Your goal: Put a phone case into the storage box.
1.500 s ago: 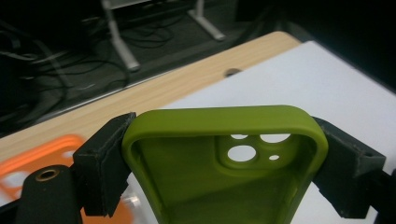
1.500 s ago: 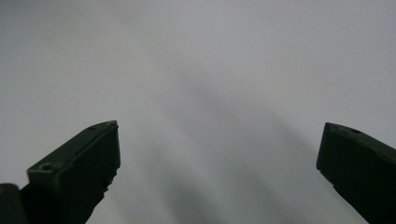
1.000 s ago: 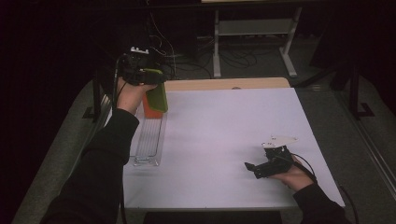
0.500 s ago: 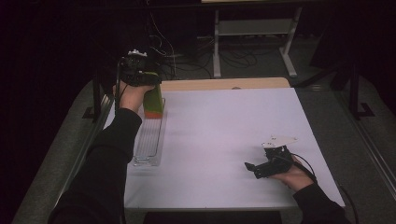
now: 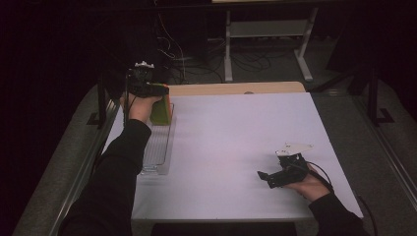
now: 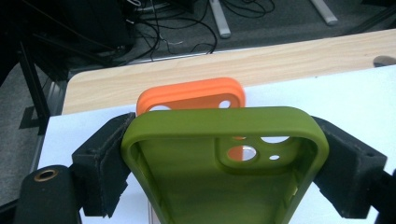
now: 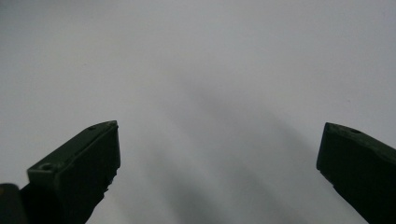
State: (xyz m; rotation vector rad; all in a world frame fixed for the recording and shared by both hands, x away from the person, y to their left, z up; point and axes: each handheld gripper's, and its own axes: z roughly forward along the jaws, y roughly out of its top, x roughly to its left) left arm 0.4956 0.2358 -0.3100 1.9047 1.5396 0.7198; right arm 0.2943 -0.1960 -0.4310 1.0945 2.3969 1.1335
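My left tongs [image 6: 224,158] pinch the green phone case [image 6: 224,172] edgewise to slot it behind the orange case [image 6: 191,95] in the clear rack [image 5: 158,147]; right tongs [image 7: 219,163] sit wide open, empty.

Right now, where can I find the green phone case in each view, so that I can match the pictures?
High view: the green phone case is at upper left, below the left gripper, at the far end of the clear rack.
Left gripper view: it is at centre bottom, clamped between the two black jaws.
Right gripper view: it is not in this picture.
Shared landmark: the wooden strip along the far table edge.
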